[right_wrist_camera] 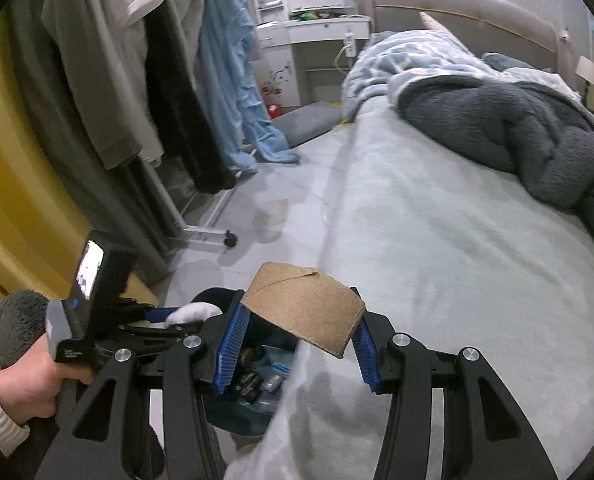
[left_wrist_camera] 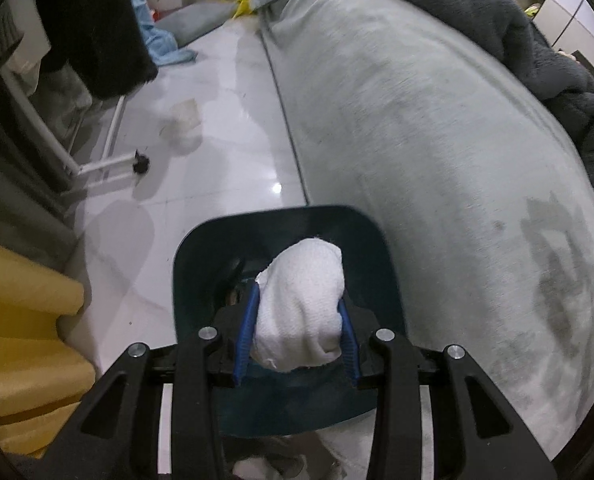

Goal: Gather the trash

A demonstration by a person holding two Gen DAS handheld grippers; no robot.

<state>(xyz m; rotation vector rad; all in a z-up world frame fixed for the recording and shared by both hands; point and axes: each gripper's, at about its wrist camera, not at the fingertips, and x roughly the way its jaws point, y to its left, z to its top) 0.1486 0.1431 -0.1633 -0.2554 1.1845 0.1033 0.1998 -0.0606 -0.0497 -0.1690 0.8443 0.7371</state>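
We are holding a crumpled white tissue wad point(left_wrist_camera: 301, 304) with our left gripper point(left_wrist_camera: 297, 320), whose blue-padded fingers point(left_wrist_camera: 246, 332) are pressing in on both sides of it, and the wad is hanging right above the open mouth of the dark teal trash bin point(left_wrist_camera: 189, 272). The bin is standing on the glossy white tiled floor point(left_wrist_camera: 217, 152), tucked just beside the edge of the pale green bed cover point(left_wrist_camera: 437, 160). In the right wrist view we are gripping a brown cardboard tube point(right_wrist_camera: 305, 304) with our right gripper point(right_wrist_camera: 297, 344), its blue pads point(right_wrist_camera: 230, 344) closing against the tube's two ends, and the tube is sitting tilted over the bed's edge, just above and to the right of the bin point(right_wrist_camera: 253, 416). Down inside the bin we are seeing some mixed rubbish, too dark and small to name. The same view is showing our left hand point(right_wrist_camera: 25, 380) wrapped around the left tool's handle, with the tissue point(right_wrist_camera: 195, 313) peeking out over the bin rim. Farther off, a dark grey fleece blanket point(right_wrist_camera: 517, 132) is lying bunched on the bed, clothes point(right_wrist_camera: 109, 60) are hanging on a wheeled white rack point(right_wrist_camera: 209, 232) to the left, and a yellow curtain point(right_wrist_camera: 13, 200) is falling along the left side.
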